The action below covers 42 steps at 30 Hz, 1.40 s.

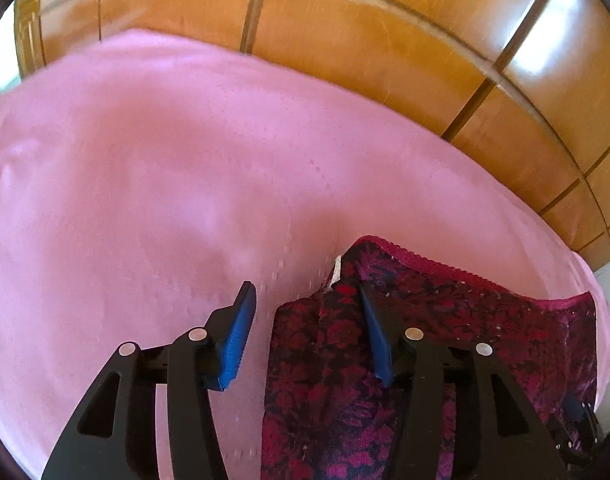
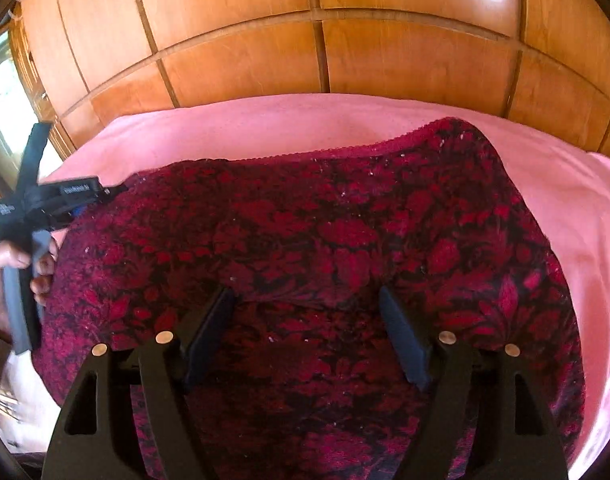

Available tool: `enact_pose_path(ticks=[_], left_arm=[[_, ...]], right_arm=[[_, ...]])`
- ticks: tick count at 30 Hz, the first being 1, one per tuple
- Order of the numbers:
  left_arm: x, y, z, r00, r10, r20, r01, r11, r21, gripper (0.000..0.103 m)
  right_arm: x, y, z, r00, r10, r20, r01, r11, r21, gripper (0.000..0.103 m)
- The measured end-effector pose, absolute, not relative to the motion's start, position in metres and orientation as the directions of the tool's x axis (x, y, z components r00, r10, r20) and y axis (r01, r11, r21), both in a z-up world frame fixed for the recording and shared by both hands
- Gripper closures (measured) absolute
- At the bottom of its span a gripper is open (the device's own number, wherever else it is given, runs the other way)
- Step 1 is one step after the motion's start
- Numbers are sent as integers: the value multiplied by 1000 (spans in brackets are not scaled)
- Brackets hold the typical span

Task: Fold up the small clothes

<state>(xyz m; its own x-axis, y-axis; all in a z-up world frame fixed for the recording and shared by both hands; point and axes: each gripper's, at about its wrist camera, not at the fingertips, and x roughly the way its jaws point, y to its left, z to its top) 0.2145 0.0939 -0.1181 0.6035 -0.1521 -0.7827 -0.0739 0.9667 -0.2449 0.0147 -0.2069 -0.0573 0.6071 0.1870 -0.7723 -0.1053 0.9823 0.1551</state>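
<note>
A small dark garment with red flowers and a magenta lace edge (image 2: 325,220) lies spread on a pink sheet (image 2: 265,120). In the left wrist view it (image 1: 445,320) lies at the lower right. My left gripper (image 1: 305,300) is open, its jaws wide apart over the garment's left edge; its right finger (image 1: 379,344) is over the cloth. My right gripper (image 2: 307,300) is open and empty, low over the garment's near middle. The left gripper also shows in the right wrist view (image 2: 45,200), held by a hand at the garment's left edge.
The pink sheet (image 1: 145,180) covers a bed. Behind it stands a glossy wooden panelled wall (image 2: 305,40), also in the left wrist view (image 1: 385,40). A bright window (image 2: 1,92) is at the far left.
</note>
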Motion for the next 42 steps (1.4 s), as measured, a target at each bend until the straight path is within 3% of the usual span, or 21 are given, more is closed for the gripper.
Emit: enact_pose_path(ticks=[8,12,24,42], left_arm=[[127,74,-63,768,-128,-627,38,987,-156,52],[95,59,-57,790,-150,-594,92,988,-128,52],[54,36,-69,774,-185,-606,156,983,-101,52],[52,27,-100,721,-166,-672,156,985,-76,52]], right_arm=[[4,-206,-57,624,195,-757,-105,980,166,27],[1,-207,-57,628,198,-752,-101,980,174,26],[-11,-214,-32,654,187,-733,-88,981,172,19],[-41,-263,-41,640,93,-763,9,992,128,19]])
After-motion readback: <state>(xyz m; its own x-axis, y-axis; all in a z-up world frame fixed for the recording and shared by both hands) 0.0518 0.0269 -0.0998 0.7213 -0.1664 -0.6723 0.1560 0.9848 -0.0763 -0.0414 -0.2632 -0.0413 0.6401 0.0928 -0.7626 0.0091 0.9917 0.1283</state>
